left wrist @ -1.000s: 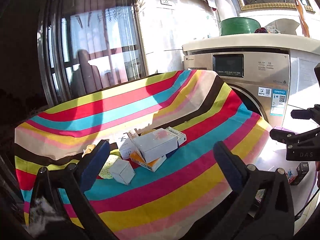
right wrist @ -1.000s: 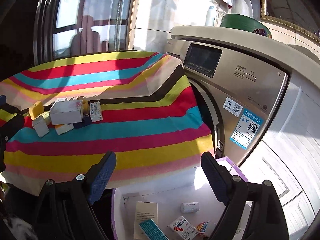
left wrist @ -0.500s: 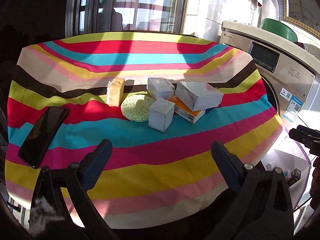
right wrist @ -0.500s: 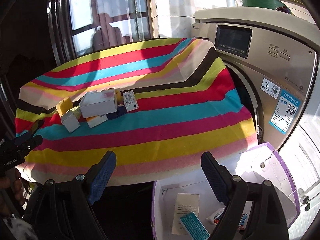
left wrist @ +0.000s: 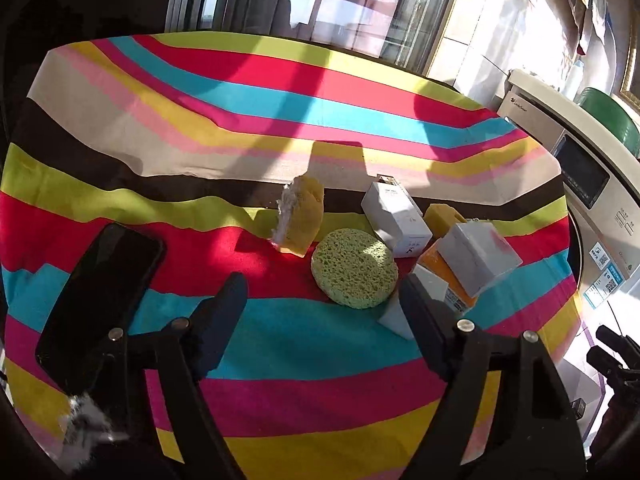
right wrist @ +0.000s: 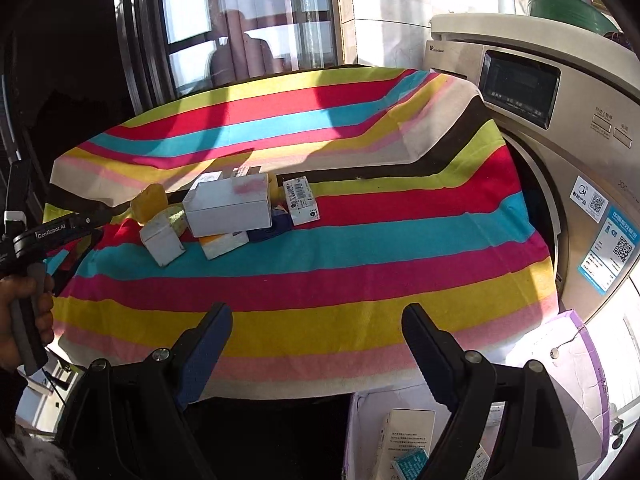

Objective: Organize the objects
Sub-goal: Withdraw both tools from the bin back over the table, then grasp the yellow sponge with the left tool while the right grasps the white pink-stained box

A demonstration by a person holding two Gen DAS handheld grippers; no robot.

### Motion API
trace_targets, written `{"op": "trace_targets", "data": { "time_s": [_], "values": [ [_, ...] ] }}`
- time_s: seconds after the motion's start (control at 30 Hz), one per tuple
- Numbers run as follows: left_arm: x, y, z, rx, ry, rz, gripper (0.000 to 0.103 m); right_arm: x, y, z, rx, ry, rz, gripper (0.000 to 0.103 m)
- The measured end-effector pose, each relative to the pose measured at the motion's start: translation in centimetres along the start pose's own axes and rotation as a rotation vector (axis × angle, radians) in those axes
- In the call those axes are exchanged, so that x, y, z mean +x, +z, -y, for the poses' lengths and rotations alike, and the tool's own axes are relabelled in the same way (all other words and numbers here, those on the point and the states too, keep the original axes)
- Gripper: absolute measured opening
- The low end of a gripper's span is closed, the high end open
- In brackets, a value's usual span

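- The left gripper [left wrist: 320,300] is being held over the striped tablecloth [left wrist: 280,352] with its jaws spread wide and nothing between them; its right finger is standing just in front of a small white box [left wrist: 394,312].
- A round green sponge [left wrist: 354,267] is being shown lying flat on the cloth, just beyond the gap between the left gripper's fingers.
- A yellow sponge [left wrist: 302,216] with a white scouring side is being seen standing on edge, just behind and to the left of the green sponge.
- A tall white box [left wrist: 396,216] is being seen tilted behind the green sponge, and a grey-white box [left wrist: 480,256] is being carried on top of an orange-and-white box [left wrist: 448,280] at the right of the pile.
- A black phone [left wrist: 100,292] is being shown lying flat on the cloth at the left, well apart from the pile.
- The right gripper [right wrist: 316,348] is being held released and empty above the near edge of the cloth, well apart from the pile of boxes [right wrist: 226,204].
- A barcode-labelled box [right wrist: 301,200] is being seen at the right end of the pile.
- A purple-rimmed white bin [right wrist: 580,344] is being shown below the table edge beside the washing machine [right wrist: 560,140], with several small packets [right wrist: 408,436] lying inside it.
- A green basin [right wrist: 568,8] is being seen on top of the machine.
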State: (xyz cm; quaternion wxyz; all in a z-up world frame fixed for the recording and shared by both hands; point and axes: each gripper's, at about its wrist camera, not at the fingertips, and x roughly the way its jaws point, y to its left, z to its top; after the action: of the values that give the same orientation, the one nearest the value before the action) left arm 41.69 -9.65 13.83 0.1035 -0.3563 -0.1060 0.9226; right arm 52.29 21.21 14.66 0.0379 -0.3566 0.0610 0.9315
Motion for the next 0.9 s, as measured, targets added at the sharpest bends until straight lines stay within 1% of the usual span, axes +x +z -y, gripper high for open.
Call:
{"op": "trace_targets", "data": {
  "time_s": [0.17,0.3,0.4,0.43,0.47,0.53,0.6,0.67,0.77,0.9],
  "values": [
    [3.2,2.1,-0.6,0.015,0.027,-0.054,0.077,1.2,1.8,-1.3,-0.030,0.024,-0.003,0.088],
    [5.4,3.0,-0.8,0.028,0.057,-0.097,0.076,2.2,3.3,-2.4,-0.062,0.037,-0.008,0.090],
    [6.4,3.3,-0.8,0.044,0.076,-0.112,0.074,3.1,4.4,-3.3,-0.088,0.051,-0.013,0.098],
    [6.9,3.4,-0.8,0.050,0.083,-0.120,0.074,3.5,4.8,-3.6,-0.097,0.058,-0.014,0.102],
    [7.2,3.5,-0.9,0.052,0.088,-0.126,0.072,3.9,5.1,-3.9,-0.105,0.067,-0.017,0.103],
    [8.0,3.6,-1.1,0.055,0.088,-0.142,0.064,4.7,5.7,-4.5,-0.119,0.084,-0.028,0.103],
    [8.5,3.6,-1.2,0.055,0.073,-0.161,0.043,5.4,6.2,-5.2,-0.139,0.095,-0.035,0.103],
    [8.6,3.6,-1.2,0.049,0.058,-0.167,0.034,6.0,6.6,-5.7,-0.156,0.099,-0.045,0.103],
    [7.8,3.4,-1.2,0.023,0.039,-0.147,0.032,7.1,7.2,-6.0,-0.164,0.111,-0.058,0.103],
    [6.1,2.7,-1.1,-0.020,0.014,-0.111,0.032,8.2,7.9,-6.5,-0.165,0.126,-0.070,0.103]
  ]
}}
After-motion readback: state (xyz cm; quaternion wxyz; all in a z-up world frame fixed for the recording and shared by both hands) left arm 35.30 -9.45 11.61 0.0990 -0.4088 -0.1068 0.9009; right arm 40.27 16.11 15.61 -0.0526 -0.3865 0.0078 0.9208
